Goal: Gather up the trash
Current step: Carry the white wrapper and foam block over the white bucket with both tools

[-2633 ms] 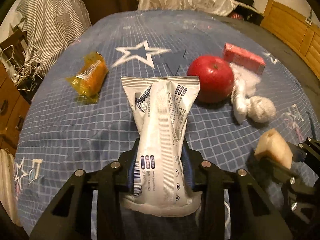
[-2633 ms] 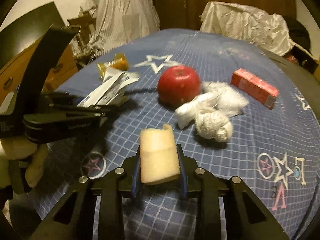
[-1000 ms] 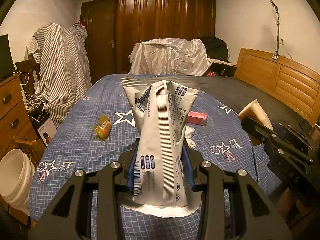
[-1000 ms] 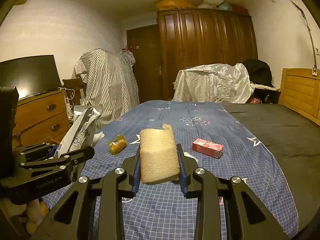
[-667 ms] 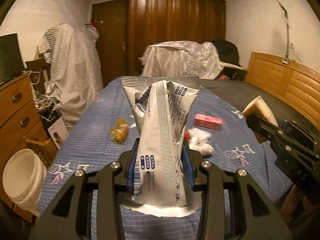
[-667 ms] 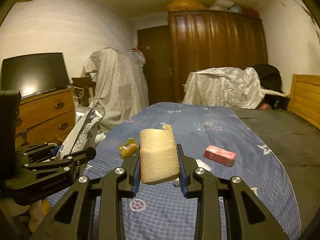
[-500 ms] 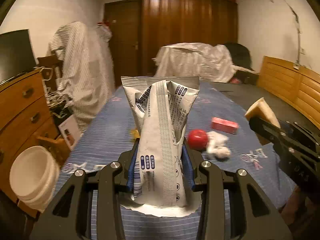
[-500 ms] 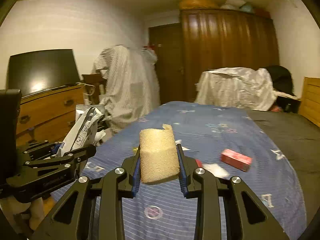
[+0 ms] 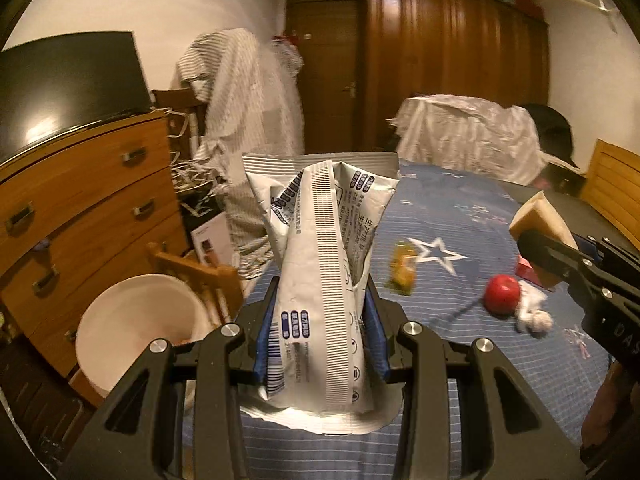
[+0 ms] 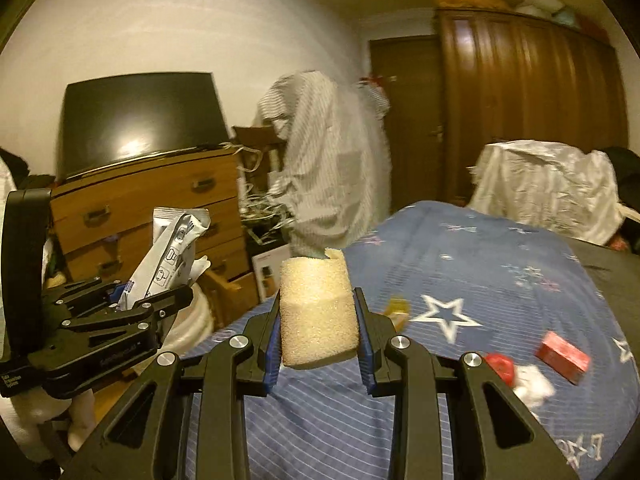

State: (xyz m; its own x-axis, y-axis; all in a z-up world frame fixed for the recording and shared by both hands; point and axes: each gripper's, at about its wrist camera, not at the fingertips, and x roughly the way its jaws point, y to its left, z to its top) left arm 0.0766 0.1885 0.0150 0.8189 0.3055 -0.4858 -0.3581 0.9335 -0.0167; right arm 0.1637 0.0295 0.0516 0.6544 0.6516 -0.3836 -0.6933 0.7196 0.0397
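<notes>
Now both views have swung leftward compared with half a second ago, so the wooden dresser (image 9: 80, 200) and the dark television (image 10: 136, 120) on top of it fill far more of the left side. The left gripper (image 9: 320, 320) stays clamped on the white snack wrapper (image 9: 324, 264), which stands upright between its blue-padded fingers (image 9: 266, 336). The right gripper (image 10: 316, 332) likewise keeps its hold on the yellow sponge (image 10: 316, 312), pinched upright between its fingers (image 10: 366, 344).

The white bucket (image 9: 136, 324), earlier a small shape at the lower left edge of the left wrist view, now sits larger and nearer the centre, just left of the left gripper, beside a wooden chair (image 9: 200, 276) at the near left edge of the bed (image 9: 460, 216).

On the blue star-patterned bedspread, the red apple (image 9: 502, 294) lies to the right, touching the crumpled white tissue (image 9: 532, 316). The orange wrapper (image 9: 402, 272) lies left of the apple, apart from it, and the red box (image 10: 564, 356) sits further right. These bed items have slid rightward and appear motion-blurred. A striped cloth (image 10: 328, 168) hangs beyond the dresser, and the wardrobe (image 9: 448, 64) stands at the far wall.
</notes>
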